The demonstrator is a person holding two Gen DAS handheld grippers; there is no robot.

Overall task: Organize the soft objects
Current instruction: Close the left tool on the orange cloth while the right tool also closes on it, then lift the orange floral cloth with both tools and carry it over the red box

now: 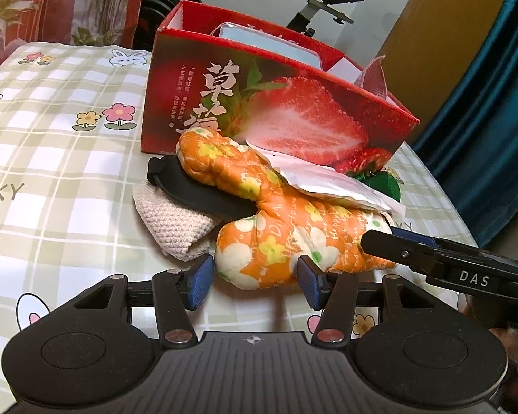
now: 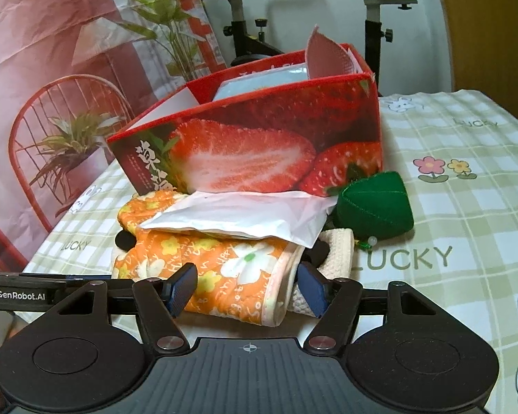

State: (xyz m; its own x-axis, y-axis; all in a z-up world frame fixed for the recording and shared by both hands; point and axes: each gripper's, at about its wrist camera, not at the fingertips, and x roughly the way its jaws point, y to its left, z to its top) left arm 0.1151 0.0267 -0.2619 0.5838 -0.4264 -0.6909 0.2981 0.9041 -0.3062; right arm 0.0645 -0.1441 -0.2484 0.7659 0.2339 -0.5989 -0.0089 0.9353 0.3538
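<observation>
On table, both fingers (image 1: 203, 277) half-open round mitt (image 1: 276, 227)

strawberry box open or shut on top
Open: the strawberry box has no lid on, and a pale blue item shows inside above its rim.

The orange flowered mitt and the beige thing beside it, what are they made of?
Orange mitt: looks like printed cotton over padding, matte, puffy with stitched seams. Beige piece: seems knitted or crocheted yarn, showing a coarse looped texture.
</observation>
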